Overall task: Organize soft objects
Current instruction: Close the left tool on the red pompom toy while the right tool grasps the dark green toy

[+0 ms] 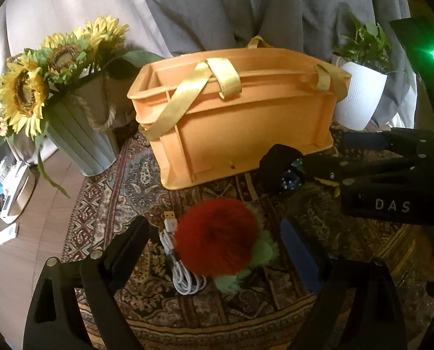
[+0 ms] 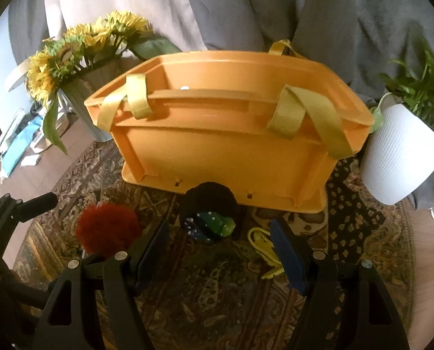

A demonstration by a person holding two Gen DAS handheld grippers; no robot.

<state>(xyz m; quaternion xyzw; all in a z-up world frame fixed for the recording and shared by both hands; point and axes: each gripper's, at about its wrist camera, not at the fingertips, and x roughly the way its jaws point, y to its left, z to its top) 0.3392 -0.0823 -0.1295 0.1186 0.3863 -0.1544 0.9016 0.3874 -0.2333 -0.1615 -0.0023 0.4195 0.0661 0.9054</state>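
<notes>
An orange plastic crate [image 1: 246, 134] with yellow fabric handles stands at the back of the round table; it also shows in the right wrist view [image 2: 222, 151]. A fluffy red and green plush [image 1: 220, 236] lies between the open fingers of my left gripper [image 1: 217, 245], not gripped. A dark rolled sock bundle with blue dotted and green parts [image 2: 209, 215] lies by the crate's front wall, just ahead of my open right gripper [image 2: 220, 233]. In the left wrist view the bundle [image 1: 284, 166] sits at the right gripper's fingertips [image 1: 313, 160].
A white USB cable [image 1: 182, 268] lies beside the plush. A yellow cord [image 2: 263, 248] lies by my right finger. A sunflower bucket [image 1: 80, 140] stands left of the crate, a white plant pot [image 2: 397, 154] right. A patterned cloth [image 2: 217, 297] covers the table. Grey curtains hang behind.
</notes>
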